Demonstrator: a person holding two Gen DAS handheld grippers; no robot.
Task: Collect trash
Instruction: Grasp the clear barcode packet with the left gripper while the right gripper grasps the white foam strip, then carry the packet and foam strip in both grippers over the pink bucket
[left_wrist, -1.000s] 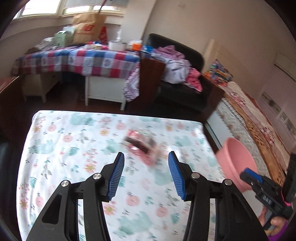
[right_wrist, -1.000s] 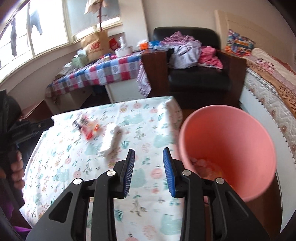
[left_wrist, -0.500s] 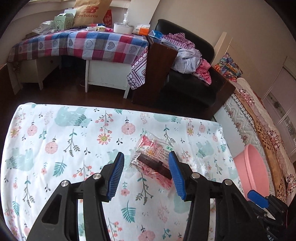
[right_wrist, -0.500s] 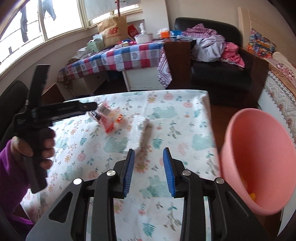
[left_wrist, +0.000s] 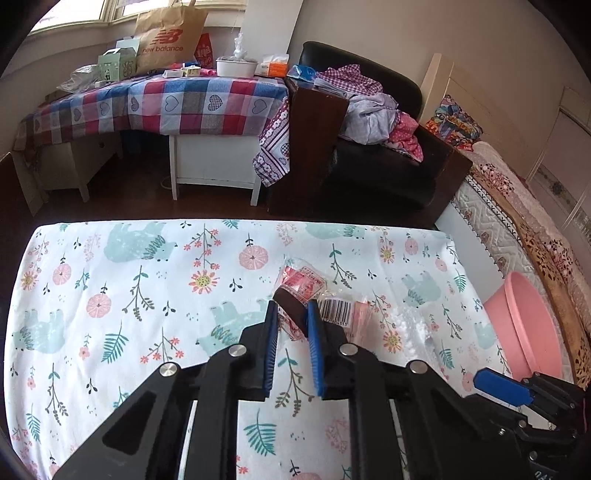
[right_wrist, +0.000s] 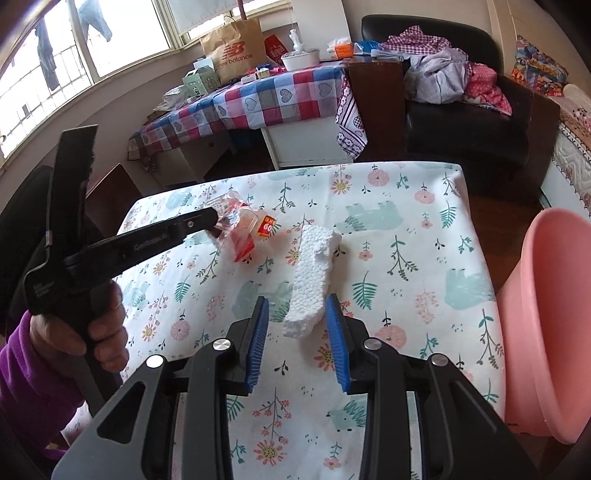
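Note:
A clear and red plastic wrapper (left_wrist: 308, 286) lies on the floral tablecloth (left_wrist: 147, 295). My left gripper (left_wrist: 292, 314) is shut on the wrapper's near end; it also shows in the right wrist view (right_wrist: 212, 219) pinching the wrapper (right_wrist: 243, 230). A white foam piece (right_wrist: 314, 273) lies mid-table. My right gripper (right_wrist: 295, 306) is open, its fingertips either side of the foam's near end, not touching it. The foam shows in the left wrist view (left_wrist: 412, 326) too. A pink bucket (right_wrist: 554, 317) stands off the table's right edge, also in the left wrist view (left_wrist: 524, 325).
Beyond the table stand a checkered-cloth desk (left_wrist: 155, 107) with a paper bag and boxes, a dark cabinet (left_wrist: 314, 147), a black armchair (left_wrist: 388, 162) piled with clothes, and a bed (left_wrist: 524, 206) at the right.
My left gripper has moved forward onto the wrapper and closed on it. My right gripper has moved in over the foam piece and its jaws have opened wider.

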